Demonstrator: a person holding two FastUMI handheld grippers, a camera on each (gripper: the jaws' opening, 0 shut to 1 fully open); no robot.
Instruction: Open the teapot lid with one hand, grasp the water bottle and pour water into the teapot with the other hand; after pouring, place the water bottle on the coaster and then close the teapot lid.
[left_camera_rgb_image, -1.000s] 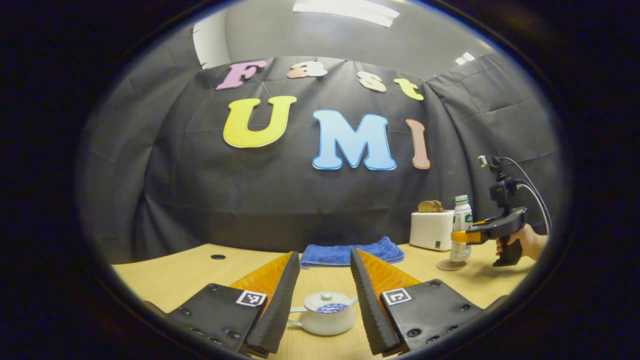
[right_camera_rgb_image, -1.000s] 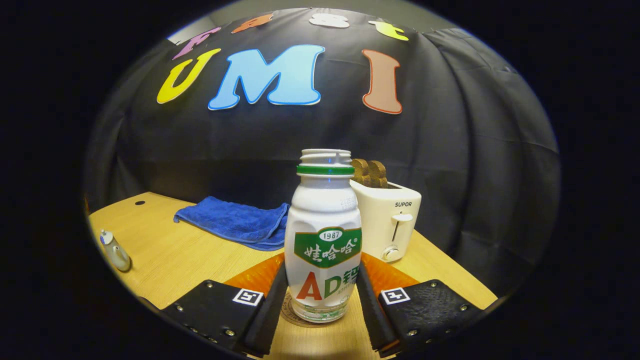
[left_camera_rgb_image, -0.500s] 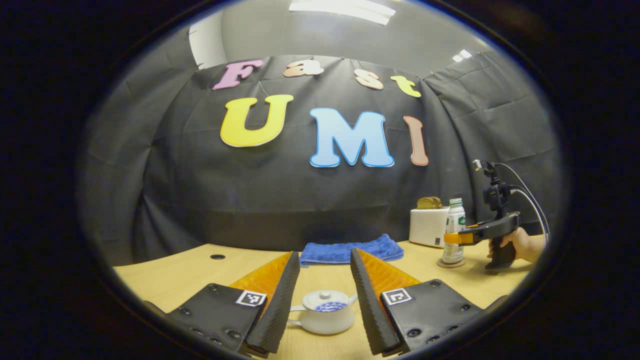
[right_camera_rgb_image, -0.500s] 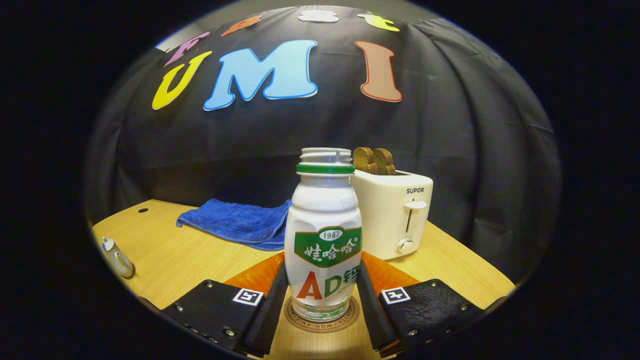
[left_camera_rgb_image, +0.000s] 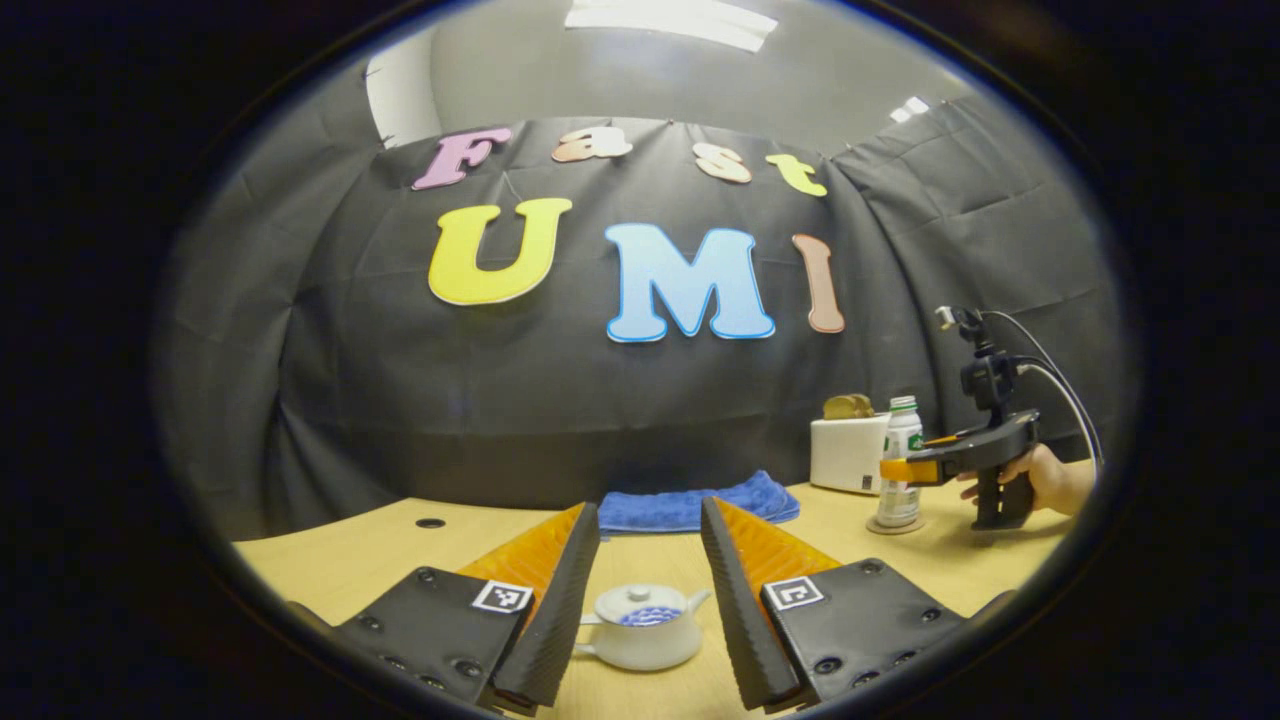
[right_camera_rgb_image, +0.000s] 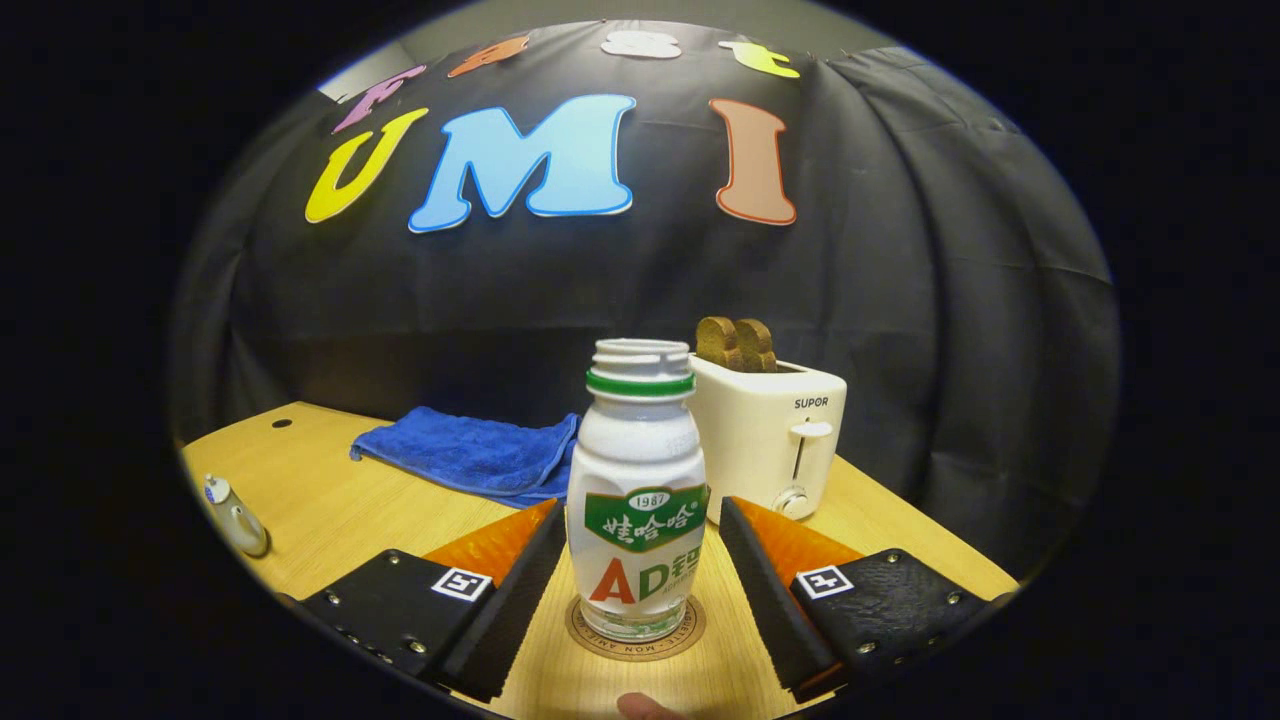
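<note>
Water bottle (right_camera_rgb_image: 636, 500) standing upright on a round coaster (right_camera_rgb_image: 688, 632), both grippers spread open.

In the right gripper view, the right gripper (right_camera_rgb_image: 640, 556) has its fingers wide on either side of the bottle, apparently not touching it; a toaster (right_camera_rgb_image: 770, 440) and blue towel (right_camera_rgb_image: 465, 455) sit behind. In the left gripper view, the left gripper (left_camera_rgb_image: 648, 525) is spread wide, framing the white teapot (left_camera_rgb_image: 638, 630) on the wooden table (left_camera_rgb_image: 340, 565), its lid (left_camera_rgb_image: 638, 604) on.

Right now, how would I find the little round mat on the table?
Find the white toaster with bread in it at the back of the wooden table. Just in front stands a white bottle with a green band. The coaster is the flat brown disc under that bottle, the only round flat thing there.
</note>
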